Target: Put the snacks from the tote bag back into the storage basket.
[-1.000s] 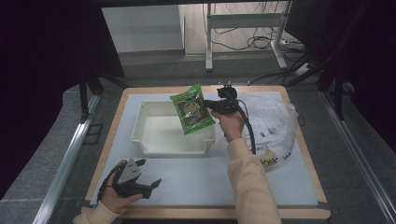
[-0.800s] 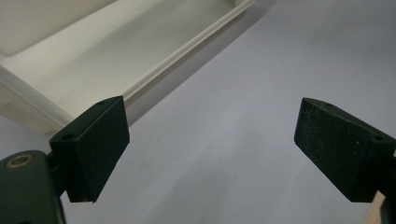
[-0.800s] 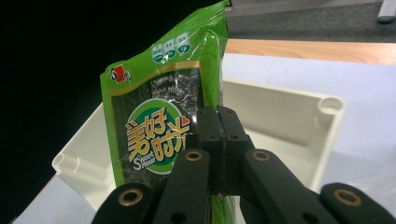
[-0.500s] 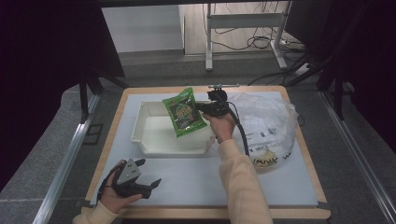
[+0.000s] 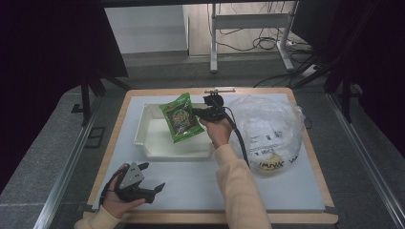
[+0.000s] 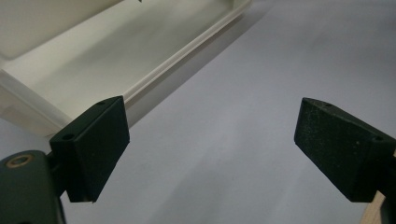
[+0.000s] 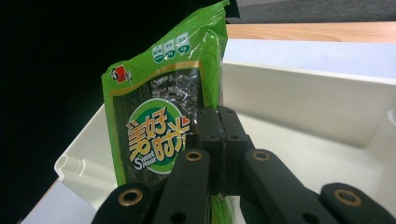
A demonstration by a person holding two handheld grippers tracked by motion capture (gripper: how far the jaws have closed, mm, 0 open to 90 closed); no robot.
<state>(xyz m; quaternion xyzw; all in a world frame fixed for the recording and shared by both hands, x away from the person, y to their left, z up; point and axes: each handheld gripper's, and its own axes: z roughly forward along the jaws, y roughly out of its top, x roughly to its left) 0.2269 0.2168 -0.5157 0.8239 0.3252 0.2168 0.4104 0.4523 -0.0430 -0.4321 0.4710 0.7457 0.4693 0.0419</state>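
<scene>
A green snack packet (image 5: 180, 117) (image 7: 161, 121) hangs over the white tray (image 5: 143, 125) (image 7: 299, 98), and my right gripper (image 5: 197, 113) (image 7: 219, 140) is shut on the packet's right edge. The packet is held upright above the tray's inside. My left gripper (image 5: 152, 190) (image 6: 212, 149) rests low on the mat near the table's front left corner, jaws open with nothing between them. In the left gripper view the tray's near wall (image 6: 93, 74) lies just beyond the jaws.
A clear plastic bag (image 5: 267, 129) with printed packets inside lies right of the tray. The pale mat (image 5: 191, 176) covers a wooden table (image 5: 119, 119). A cable (image 5: 241, 143) trails from the right gripper along the sleeve.
My right gripper has carried the green packet leftward and down, from over the tray's right end to above its middle. The left hand has stayed where it was.
</scene>
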